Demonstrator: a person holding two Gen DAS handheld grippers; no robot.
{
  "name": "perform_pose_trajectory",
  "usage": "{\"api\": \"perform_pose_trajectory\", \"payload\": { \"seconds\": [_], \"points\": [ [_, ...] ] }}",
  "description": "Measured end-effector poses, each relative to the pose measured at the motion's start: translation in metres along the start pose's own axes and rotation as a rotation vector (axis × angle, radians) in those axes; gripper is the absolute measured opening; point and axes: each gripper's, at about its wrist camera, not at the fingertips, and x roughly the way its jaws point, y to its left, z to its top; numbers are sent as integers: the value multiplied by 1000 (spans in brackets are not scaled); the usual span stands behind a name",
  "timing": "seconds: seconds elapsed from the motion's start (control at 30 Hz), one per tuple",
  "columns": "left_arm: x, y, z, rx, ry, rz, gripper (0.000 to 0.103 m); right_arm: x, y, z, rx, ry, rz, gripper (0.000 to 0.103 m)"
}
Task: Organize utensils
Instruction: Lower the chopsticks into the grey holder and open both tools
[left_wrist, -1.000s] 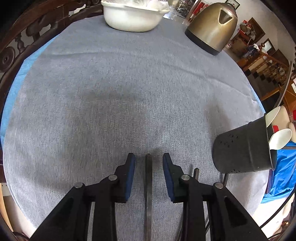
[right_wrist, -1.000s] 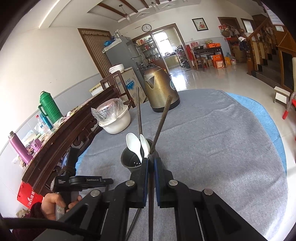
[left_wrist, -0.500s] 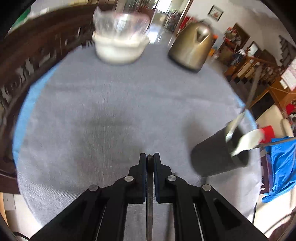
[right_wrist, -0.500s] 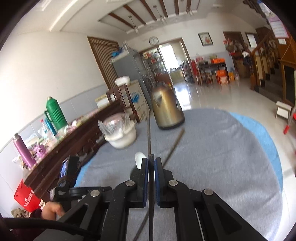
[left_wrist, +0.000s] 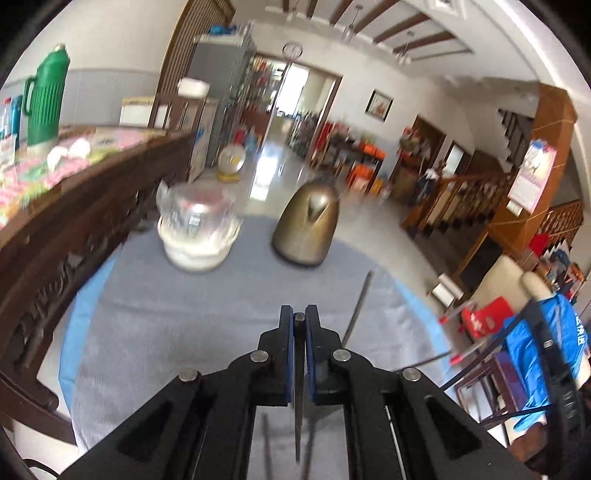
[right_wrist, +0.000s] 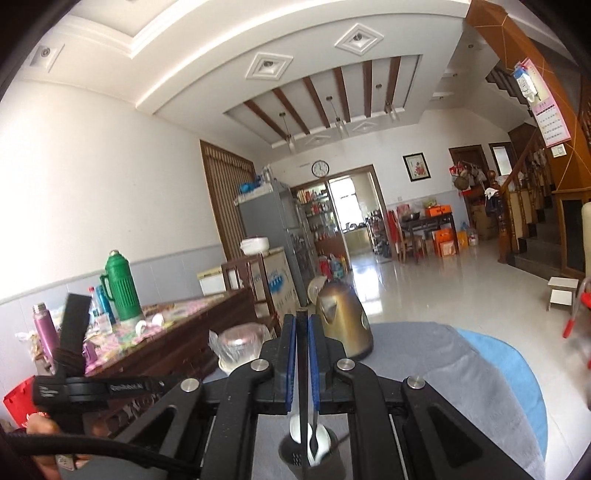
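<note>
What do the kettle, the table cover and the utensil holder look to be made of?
Kettle: likely metal with a brushed bronze-gold finish, soft sheen.
Table cover: grey woven cloth with a matte, faintly creased surface.
Utensil holder: dark, with small punched holes; probably painted metal, but too cropped to be sure.

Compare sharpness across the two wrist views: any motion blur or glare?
Left wrist: the white bowl and kettle smear with motion blur; floor glare behind. Right wrist: sharper, clock crisp, fisheye bends the ceiling, bright doorway.
</note>
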Motion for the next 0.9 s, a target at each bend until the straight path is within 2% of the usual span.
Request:
{"api": "perform_pose_trajectory", "payload": {
  "seconds": [0.3, 0.53, 0.73, 0.9],
  "points": [
    [-18, -36, 45, 47, -75, -25, 6, 20, 8, 25, 8, -39, 6, 7],
    [-21, -52, 65, 61, -130, -24, 6, 42, 7, 35, 9, -61, -14, 7],
    [5, -56, 52, 55, -132, 20, 6, 60, 1, 17, 4, -12, -54, 7],
    [39, -45, 25, 12, -36, 31, 6, 71, -10, -5, 7, 72, -73, 7]
  ]
}}
